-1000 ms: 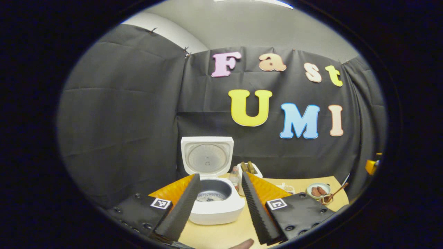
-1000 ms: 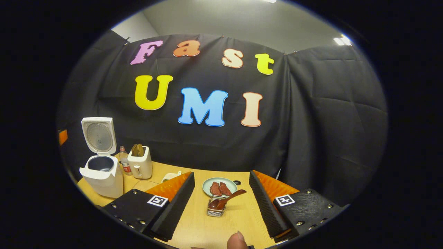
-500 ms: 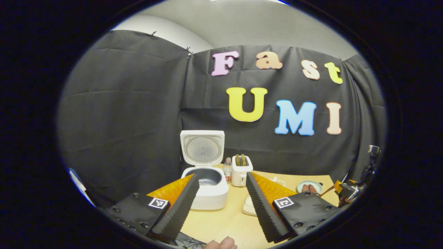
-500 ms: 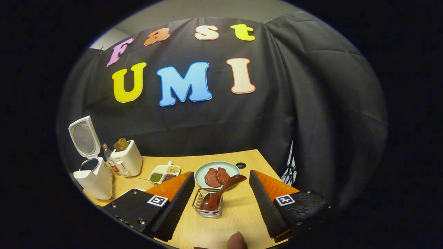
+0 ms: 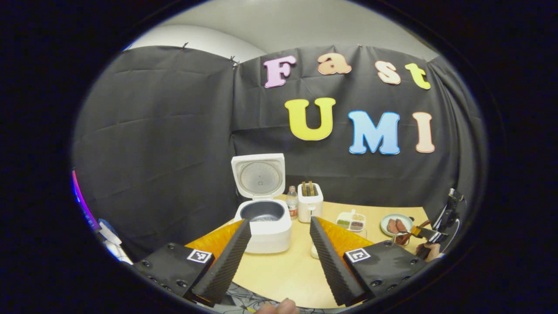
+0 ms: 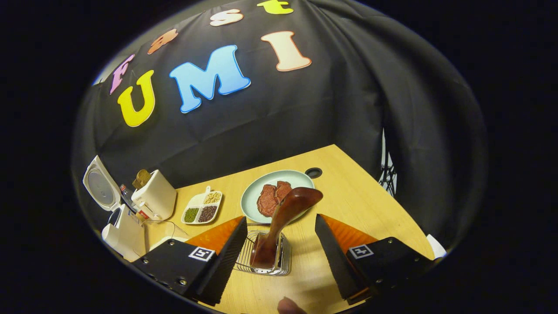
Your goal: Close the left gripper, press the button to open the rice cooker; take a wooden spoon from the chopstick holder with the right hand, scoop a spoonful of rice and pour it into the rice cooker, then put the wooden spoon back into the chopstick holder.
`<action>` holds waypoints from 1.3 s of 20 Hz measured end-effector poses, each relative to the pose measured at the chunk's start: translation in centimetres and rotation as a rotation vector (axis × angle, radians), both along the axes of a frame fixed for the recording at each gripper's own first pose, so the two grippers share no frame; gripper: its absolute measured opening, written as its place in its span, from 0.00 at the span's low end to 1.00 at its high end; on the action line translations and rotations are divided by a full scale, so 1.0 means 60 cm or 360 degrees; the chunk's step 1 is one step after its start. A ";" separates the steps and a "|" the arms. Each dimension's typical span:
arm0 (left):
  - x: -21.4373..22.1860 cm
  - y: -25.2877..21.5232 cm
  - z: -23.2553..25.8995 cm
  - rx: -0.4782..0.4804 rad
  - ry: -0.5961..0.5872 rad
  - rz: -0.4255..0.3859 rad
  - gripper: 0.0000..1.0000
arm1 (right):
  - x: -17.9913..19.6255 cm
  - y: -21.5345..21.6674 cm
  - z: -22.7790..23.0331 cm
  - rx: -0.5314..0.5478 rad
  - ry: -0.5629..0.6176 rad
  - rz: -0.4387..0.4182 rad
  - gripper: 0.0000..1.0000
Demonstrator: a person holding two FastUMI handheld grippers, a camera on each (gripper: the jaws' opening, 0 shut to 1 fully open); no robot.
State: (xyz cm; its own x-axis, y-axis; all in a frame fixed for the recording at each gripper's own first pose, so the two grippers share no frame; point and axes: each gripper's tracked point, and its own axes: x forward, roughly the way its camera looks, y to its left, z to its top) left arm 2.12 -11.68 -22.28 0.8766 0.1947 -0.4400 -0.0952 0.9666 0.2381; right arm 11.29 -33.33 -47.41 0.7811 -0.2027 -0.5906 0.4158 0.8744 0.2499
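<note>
Cooker (image 5: 263, 220) is already opened; the spoon (image 6: 283, 218) in the holder (image 6: 263, 261) is straddled, ungripped, by the spread right gripper (image 6: 279, 257); left gripper (image 5: 279, 257) also spread.

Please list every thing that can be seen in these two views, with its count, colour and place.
rice cooker: 1, white, lid open, far left of table.
bottle: 1, clear, between cooker and toaster.
toaster: 1, white, right of the bottle.
divided dish: 1, white, holds green, dark and pale grains, beside the toaster.
plate: 1, pale green, holds two reddish pieces, mid table.
chopstick holder: 1, wire, in front of the plate.
wooden spoon: 1, dark brown, standing in the holder.
table: 1, light wood.
left gripper: 1, open, above the near table edge.
right gripper: 1, open, on either side of the holder.
</note>
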 end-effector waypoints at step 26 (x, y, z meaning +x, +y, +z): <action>-0.080 0.089 0.040 -0.0159 -0.0086 0.0006 0.95 | -0.034 0.060 0.192 -0.0097 -0.0137 0.0159 0.13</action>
State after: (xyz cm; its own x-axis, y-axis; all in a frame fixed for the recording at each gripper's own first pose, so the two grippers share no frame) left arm -2.69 -6.32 -19.86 0.8990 0.1557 -0.4094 -0.1090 0.9848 0.1353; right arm 9.23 -29.70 -35.89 0.8465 -0.1551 -0.5092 0.3054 0.9250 0.2259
